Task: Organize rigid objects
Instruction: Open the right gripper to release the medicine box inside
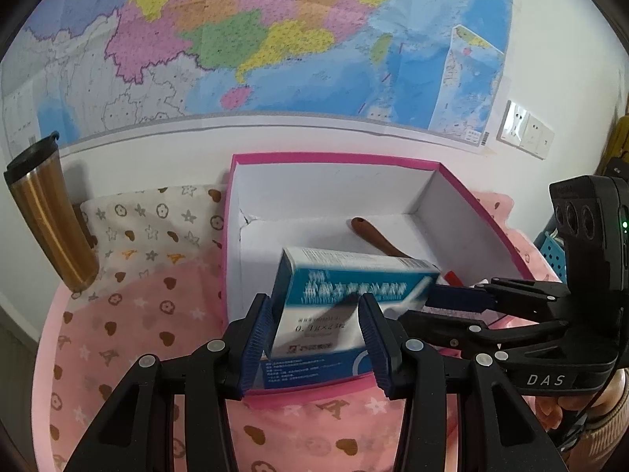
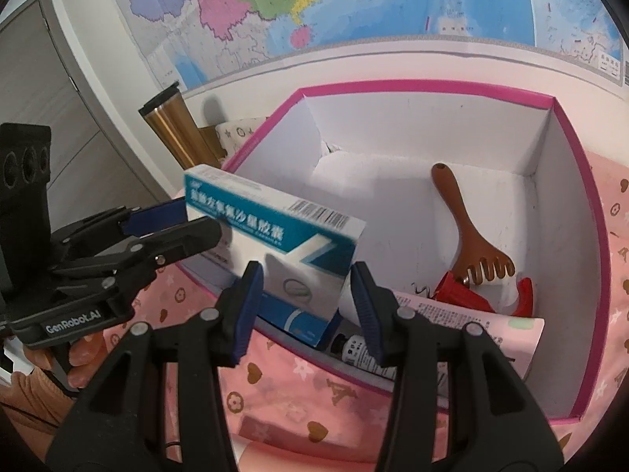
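A blue and white medicine carton (image 1: 346, 287) (image 2: 275, 236) hangs tilted over the near-left part of an open pink box with a white inside (image 1: 334, 157) (image 2: 432, 88). My left gripper (image 1: 316, 334) (image 2: 192, 222) is shut on one end of the carton. My right gripper (image 2: 304, 306) (image 1: 428, 306) is shut on the other end. Inside the box lie a brown wooden comb-like massager (image 2: 464, 232) (image 1: 377, 236), a red item (image 2: 464, 295), a small tube (image 2: 365, 354) and a pink printed card (image 2: 471, 326).
A gold tumbler with a black lid (image 1: 47, 212) (image 2: 173, 133) leans against the wall left of the box. A pink patterned cloth (image 1: 137, 334) covers the surface. A large map hangs on the wall. Wall sockets (image 1: 525, 129) and a blue basket (image 1: 554, 251) are at the right.
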A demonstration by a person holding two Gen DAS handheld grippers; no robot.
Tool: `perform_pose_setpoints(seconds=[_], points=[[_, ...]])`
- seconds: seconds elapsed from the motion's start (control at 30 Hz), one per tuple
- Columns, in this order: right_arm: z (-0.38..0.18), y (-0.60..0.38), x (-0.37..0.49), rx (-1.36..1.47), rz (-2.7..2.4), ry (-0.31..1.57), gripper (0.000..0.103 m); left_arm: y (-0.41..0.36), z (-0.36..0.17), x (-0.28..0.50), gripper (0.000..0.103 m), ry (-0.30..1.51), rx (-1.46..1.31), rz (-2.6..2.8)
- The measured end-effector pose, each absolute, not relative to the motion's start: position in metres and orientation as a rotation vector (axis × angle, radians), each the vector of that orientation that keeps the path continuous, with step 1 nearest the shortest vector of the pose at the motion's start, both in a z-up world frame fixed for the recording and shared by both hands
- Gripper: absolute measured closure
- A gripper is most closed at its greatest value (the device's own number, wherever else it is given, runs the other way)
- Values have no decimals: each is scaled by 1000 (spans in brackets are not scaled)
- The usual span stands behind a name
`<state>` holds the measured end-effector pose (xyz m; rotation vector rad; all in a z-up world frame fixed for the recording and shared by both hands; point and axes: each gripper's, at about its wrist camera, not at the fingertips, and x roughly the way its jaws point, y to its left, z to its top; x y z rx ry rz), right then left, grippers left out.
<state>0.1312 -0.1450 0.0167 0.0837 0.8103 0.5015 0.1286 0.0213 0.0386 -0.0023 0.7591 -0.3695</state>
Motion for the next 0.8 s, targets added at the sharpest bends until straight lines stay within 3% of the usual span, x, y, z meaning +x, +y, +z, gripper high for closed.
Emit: perform_pose_setpoints(seconds=[0.8], points=[[5, -144, 142, 80, 432, 803, 53, 26, 39, 125, 54, 709, 11, -304]])
